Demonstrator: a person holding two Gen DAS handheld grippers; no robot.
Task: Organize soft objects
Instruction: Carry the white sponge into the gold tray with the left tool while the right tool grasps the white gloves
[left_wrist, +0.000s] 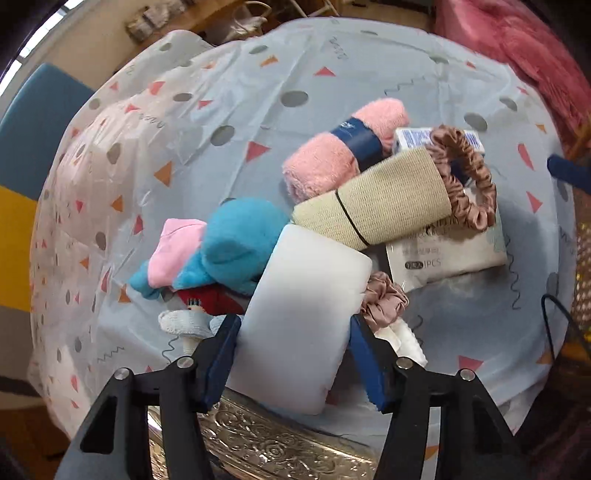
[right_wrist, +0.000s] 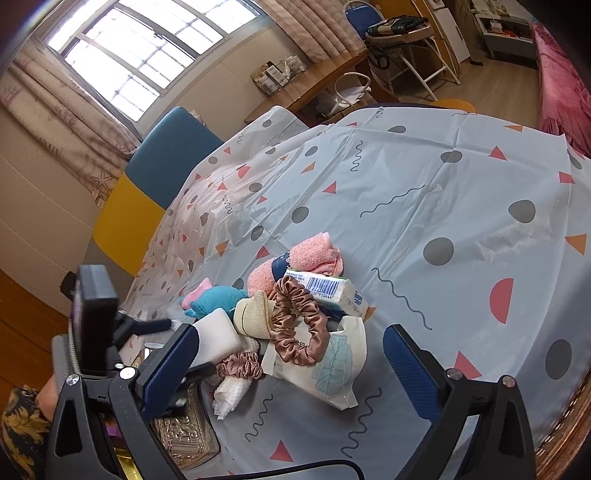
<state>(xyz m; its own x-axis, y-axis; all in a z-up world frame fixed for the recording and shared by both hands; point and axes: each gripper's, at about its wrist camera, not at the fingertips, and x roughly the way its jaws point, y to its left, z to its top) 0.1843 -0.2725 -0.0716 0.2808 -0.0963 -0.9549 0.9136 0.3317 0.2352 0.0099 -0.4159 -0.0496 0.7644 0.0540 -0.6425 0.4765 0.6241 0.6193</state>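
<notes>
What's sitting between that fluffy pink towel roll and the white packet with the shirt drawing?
In the left wrist view, a beige ribbed cloth roll bound by a black band lies between the pink towel roll and the white packet, overlapping the packet's edge.

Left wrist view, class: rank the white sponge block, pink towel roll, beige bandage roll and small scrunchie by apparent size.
1. white sponge block, though it is nearest the camera
2. beige bandage roll and pink towel roll, too alike to separate
3. small scrunchie
</notes>
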